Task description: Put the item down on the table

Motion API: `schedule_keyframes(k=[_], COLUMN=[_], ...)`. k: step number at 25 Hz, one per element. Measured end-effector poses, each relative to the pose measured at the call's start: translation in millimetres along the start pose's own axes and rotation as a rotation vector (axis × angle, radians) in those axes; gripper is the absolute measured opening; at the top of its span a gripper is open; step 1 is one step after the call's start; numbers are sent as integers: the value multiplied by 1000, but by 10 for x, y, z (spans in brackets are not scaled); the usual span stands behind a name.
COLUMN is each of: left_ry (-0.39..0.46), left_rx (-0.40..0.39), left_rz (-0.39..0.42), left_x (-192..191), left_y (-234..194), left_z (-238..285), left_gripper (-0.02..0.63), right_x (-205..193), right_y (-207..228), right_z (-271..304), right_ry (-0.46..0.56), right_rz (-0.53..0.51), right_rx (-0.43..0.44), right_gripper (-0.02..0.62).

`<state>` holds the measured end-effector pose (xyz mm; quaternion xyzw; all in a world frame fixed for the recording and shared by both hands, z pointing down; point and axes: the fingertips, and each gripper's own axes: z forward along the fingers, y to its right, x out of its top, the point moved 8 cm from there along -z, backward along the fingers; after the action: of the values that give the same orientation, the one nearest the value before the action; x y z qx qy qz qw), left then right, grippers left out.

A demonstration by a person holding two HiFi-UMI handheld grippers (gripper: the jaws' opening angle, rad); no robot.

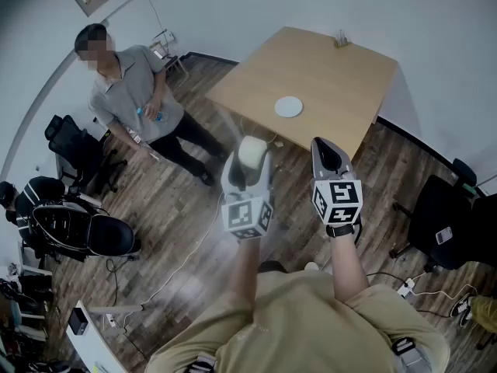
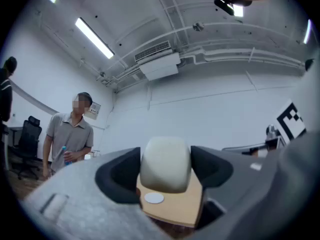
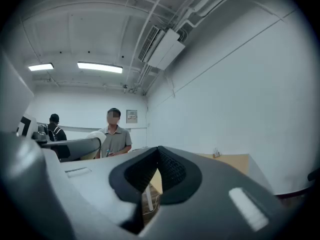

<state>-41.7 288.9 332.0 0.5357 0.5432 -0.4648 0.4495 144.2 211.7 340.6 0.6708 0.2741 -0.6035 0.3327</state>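
A pale cream rounded block (image 1: 251,153) sits clamped between the jaws of my left gripper (image 1: 248,158), held up in the air short of the light wooden table (image 1: 334,76). In the left gripper view the block (image 2: 166,164) fills the gap between the two dark pads (image 2: 118,176), with the table (image 2: 175,206) and a small white disc (image 2: 154,198) showing below it. My right gripper (image 1: 329,155) hangs beside it to the right, its jaws closed together with nothing between them (image 3: 157,170).
A white disc (image 1: 288,106) lies on the table and a small object (image 1: 340,40) stands at its far edge. A person in a grey shirt (image 1: 132,92) stands at the left holding a blue thing. Office chairs (image 1: 74,224) stand on the wooden floor at the left and right (image 1: 443,216).
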Motion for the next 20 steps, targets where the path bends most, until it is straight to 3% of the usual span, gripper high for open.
schedule_keyframes(k=[8,14,20], left_ry=[-23,-2,35], left_rx=[-6,-40,-59], left_rz=[-30,-52,-67], left_x=[-134,-218,-141], left_y=[37,-201,-635], left_z=[222,568,936], left_gripper=[313,313,313], right_x=[-28,-76,30], right_y=[113,4,0], right_z=[109,495,990], right_ry=[20,10,14], right_rz=[35,-10,19], right_rx=[-3,-6,-136], right_gripper=[6,7,6])
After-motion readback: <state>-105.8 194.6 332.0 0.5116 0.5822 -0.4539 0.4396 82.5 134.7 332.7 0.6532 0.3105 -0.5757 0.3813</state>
